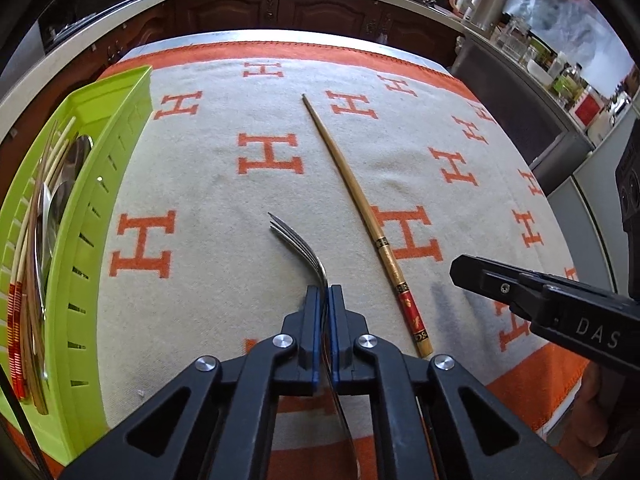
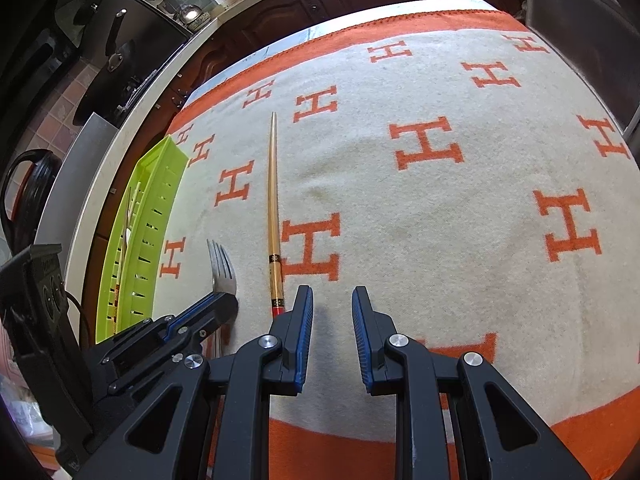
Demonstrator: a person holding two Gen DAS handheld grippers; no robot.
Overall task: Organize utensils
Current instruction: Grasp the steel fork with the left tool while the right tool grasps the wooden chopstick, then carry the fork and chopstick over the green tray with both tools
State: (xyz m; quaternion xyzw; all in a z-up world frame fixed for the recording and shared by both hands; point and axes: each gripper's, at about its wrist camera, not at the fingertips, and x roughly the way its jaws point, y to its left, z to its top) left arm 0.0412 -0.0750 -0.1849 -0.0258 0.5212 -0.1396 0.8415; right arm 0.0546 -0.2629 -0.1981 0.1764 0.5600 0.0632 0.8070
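Observation:
My left gripper (image 1: 324, 292) is shut on a metal fork (image 1: 298, 242), tines pointing forward over the cloth; the fork also shows in the right wrist view (image 2: 222, 268), held by the left gripper (image 2: 224, 304). A single wooden chopstick (image 1: 352, 196) with a red decorated end lies on the cloth just right of the fork, also in the right wrist view (image 2: 273, 200). A lime green tray (image 1: 100, 216) at the left holds chopsticks and spoons (image 1: 52, 208); it also shows in the right wrist view (image 2: 156, 216). My right gripper (image 2: 332, 296) is open and empty, just right of the chopstick's red end.
A beige and orange H-patterned cloth (image 2: 440, 220) covers the table. Dark wooden cabinets (image 1: 280, 8) and a countertop lie beyond the far edge. Jars and bottles (image 1: 560, 72) crowd a counter to the right.

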